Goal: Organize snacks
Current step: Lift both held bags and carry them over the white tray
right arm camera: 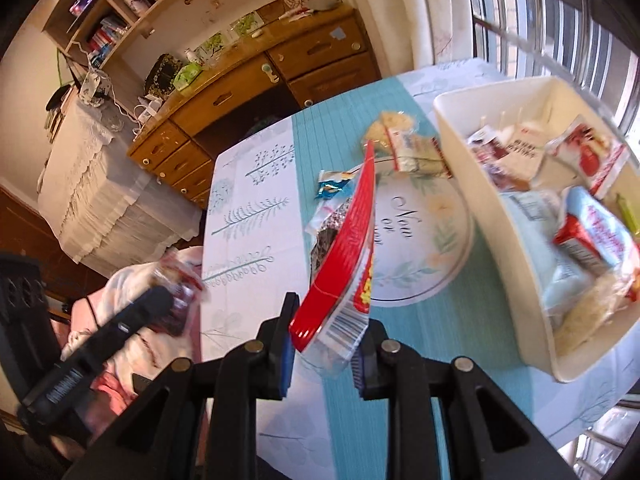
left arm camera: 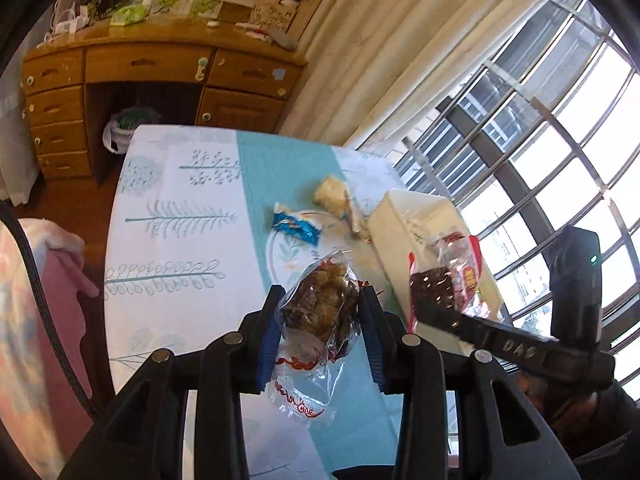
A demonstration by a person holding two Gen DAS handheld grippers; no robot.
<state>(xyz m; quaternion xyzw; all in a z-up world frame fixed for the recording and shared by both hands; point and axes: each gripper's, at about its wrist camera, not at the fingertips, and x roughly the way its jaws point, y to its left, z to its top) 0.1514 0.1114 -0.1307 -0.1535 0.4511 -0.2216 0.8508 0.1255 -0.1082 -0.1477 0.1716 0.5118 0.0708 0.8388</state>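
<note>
While both grippers are lifted above the table (left arm camera: 180, 216), each one carries one snack. The left gripper (left arm camera: 320, 320) has its jaws clenched on a clear packet of brown pieces (left arm camera: 320, 308), whose long axis runs forward along the fingers. The right gripper (right arm camera: 326, 340) grasps a red packet (right arm camera: 344, 248) by its lower end; it stands edge-on and points away, slightly to the right. Two snacks lie on the cloth: a blue packet (left arm camera: 296, 228) and a pale packet (left arm camera: 332, 196). One white box (right arm camera: 472, 152) beside them holds several packets; I cannot count them surely.
</note>
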